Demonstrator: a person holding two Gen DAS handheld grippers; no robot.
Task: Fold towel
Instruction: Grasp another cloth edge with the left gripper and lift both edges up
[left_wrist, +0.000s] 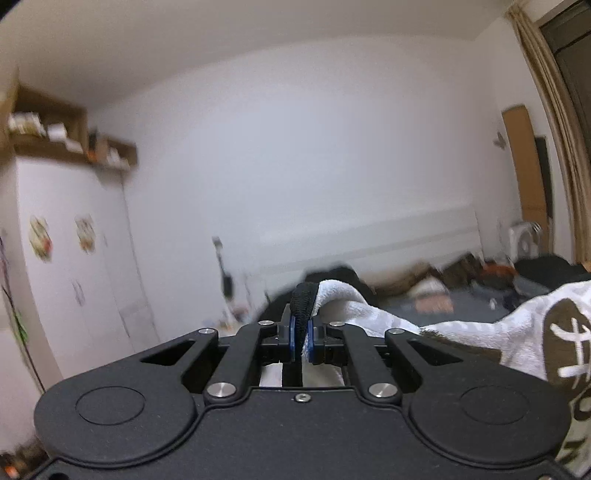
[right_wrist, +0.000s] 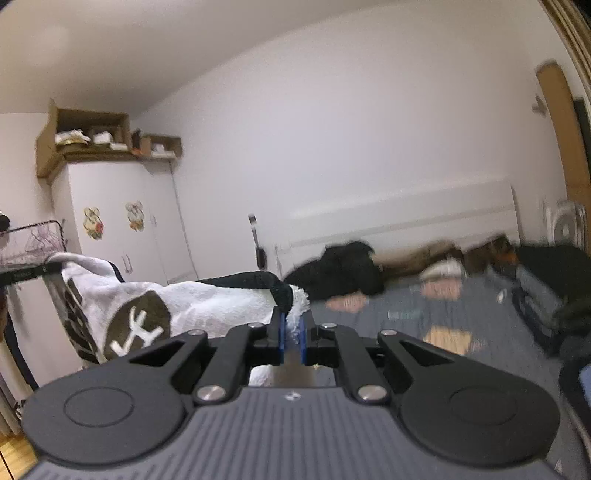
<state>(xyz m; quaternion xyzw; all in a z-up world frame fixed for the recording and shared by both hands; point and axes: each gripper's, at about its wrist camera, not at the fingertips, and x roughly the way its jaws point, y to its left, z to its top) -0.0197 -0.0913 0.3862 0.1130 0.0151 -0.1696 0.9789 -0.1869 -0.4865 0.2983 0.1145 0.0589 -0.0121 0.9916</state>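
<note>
Towel (left_wrist: 373, 314) between both closed jaws

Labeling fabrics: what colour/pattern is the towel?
White towel with black edging and dark brown patches bearing white characters; clearest in the right wrist view.

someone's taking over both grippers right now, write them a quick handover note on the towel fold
Left gripper: shut on a black-trimmed edge of the towel.
Right gripper: shut on the towel's other end, at its fluffy white edge.
Towel: white with brown printed patches, held up in the air and stretched between the two grippers, above the grey bed, which is cluttered with clothes.
Done: both ends gripped, towel lifted.
Left: no fold is visible yet; bring the ends together, lay it down and finish folding.
</note>
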